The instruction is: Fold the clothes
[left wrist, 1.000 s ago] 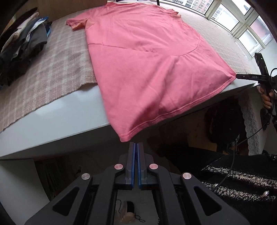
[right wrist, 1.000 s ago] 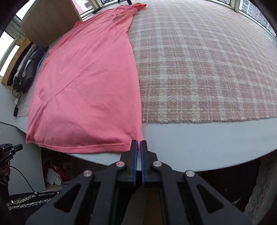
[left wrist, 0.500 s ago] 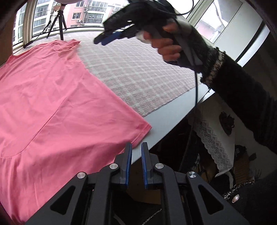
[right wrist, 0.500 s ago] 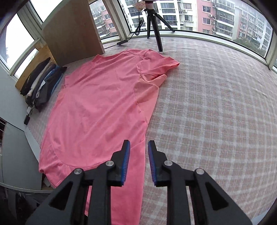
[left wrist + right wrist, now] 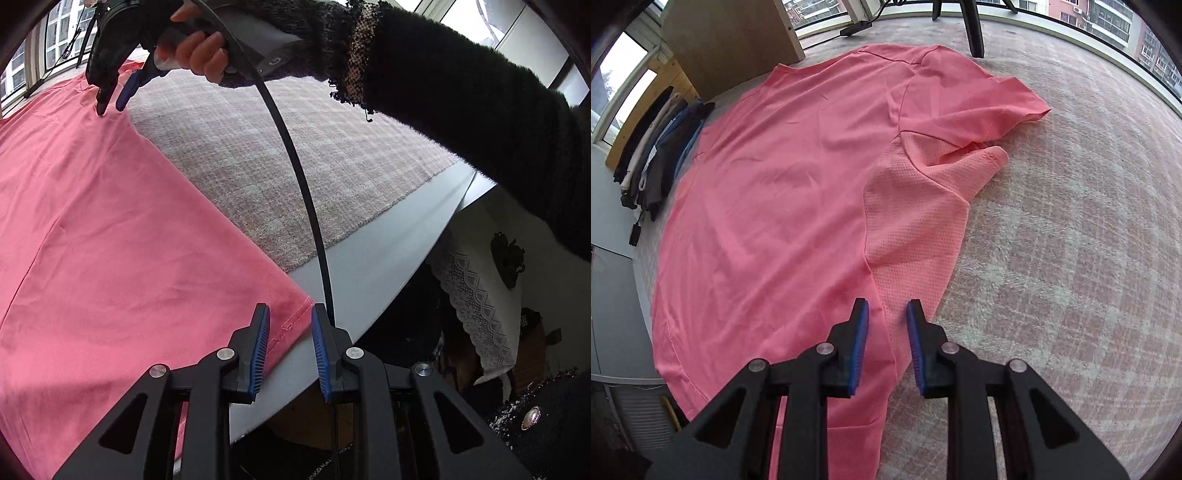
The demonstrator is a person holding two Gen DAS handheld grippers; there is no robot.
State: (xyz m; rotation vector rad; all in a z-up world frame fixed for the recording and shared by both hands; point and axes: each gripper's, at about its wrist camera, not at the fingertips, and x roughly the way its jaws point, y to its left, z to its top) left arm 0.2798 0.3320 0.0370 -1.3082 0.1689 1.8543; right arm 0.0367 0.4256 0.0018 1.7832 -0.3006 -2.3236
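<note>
1. Far left in my right view, a pile of dark and pale clothes [image 5: 657, 155] lies by the window, next to a wooden board [image 5: 735, 44] leaning behind it.
2. The pink T-shirt [image 5: 783, 206] is spread flat on the checked cloth [image 5: 1071, 258] that covers the worktop [image 5: 373, 258], neck towards the windows.
3. Its right sleeve [image 5: 971, 107] lies partly folded over, above a paler mesh side panel [image 5: 916, 229].
4. My right tongs [image 5: 886, 345] are spread apart and empty, poised over the seam between the shirt's body and the mesh panel; I cannot tell whether they touch the fabric.
5. My left tongs [image 5: 290, 350] are also released, holding nothing, with the shirt's hem corner [image 5: 295, 310] lying between the fingers at the worktop's bare grey edge.
6. In that left view, my right hand [image 5: 199, 48] in a dark sleeve [image 5: 480, 92] reaches across, a black cable [image 5: 295, 166] trailing from it.
7. A white lace cloth [image 5: 476, 302] hangs below the worktop on the right.
</note>
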